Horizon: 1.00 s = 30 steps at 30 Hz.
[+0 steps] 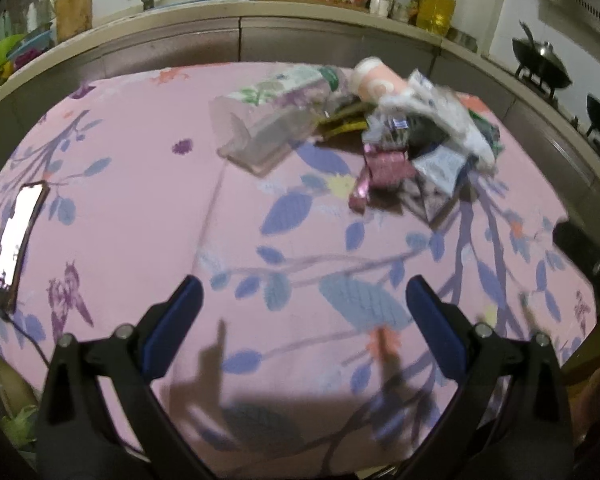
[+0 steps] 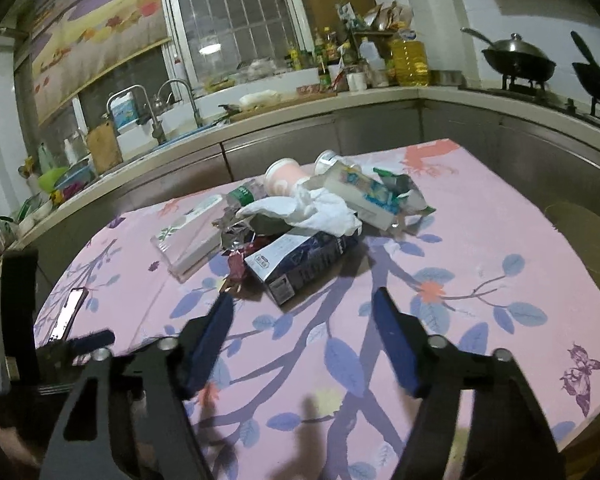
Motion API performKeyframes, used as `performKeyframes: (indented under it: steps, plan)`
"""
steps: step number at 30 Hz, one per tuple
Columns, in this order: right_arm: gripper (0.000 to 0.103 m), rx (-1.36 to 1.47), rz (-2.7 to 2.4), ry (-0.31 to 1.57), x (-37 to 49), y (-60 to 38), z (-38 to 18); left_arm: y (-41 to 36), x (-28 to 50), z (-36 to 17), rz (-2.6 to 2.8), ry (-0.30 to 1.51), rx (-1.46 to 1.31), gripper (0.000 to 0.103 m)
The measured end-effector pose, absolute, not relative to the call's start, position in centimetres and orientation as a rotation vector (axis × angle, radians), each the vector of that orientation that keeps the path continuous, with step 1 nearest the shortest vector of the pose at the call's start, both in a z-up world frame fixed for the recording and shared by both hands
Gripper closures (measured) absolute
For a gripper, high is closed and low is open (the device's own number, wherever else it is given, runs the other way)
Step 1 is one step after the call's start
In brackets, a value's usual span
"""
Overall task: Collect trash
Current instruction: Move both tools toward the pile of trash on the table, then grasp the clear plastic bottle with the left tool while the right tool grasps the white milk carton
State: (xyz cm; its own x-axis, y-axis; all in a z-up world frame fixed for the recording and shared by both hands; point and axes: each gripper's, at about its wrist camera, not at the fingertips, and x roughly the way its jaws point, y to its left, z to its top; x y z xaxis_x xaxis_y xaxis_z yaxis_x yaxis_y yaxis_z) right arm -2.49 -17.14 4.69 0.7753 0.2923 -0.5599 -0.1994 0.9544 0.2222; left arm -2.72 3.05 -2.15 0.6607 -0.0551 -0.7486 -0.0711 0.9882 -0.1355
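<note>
A heap of trash lies on the pink flowered tablecloth toward the far side: a pink paper cup, a clear plastic box, a crumpled white tissue, a dark carton, a pink wrapper and a clear bottle. My left gripper is open and empty, held over the cloth short of the heap. My right gripper is open and empty, just in front of the dark carton. The left gripper's body shows at the left in the right wrist view.
A lit phone with a cable lies at the table's left edge. A steel kitchen counter with sink, bottles and woks runs behind the table. A round yellowish stool stands at the right.
</note>
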Motion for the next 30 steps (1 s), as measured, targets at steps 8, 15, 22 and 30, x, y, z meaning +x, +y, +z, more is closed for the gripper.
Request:
performKeyframes:
  steps: [8, 15, 22, 30]
  plan:
    - [0.046, 0.184, 0.280, 0.689, -1.1, -17.6, 3.8, 8.6, 0.6, 0.1, 0.060, 0.787, -0.175, 0.006]
    - [0.046, 0.239, 0.292, 0.778, 1.3, -17.1, 2.4, 10.0, 5.0, 0.9, 0.024, 0.772, -0.087, 0.006]
    - [0.033, 0.337, 0.292, 0.859, 4.9, -16.3, 1.2, 8.6, 10.8, -1.6, -0.028, 0.827, 0.041, 0.006]
    - [0.032, 0.419, 0.205, 0.903, 10.8, -15.2, 0.9, 7.5, 12.0, -2.8, -0.060, 0.831, 0.070, 0.033]
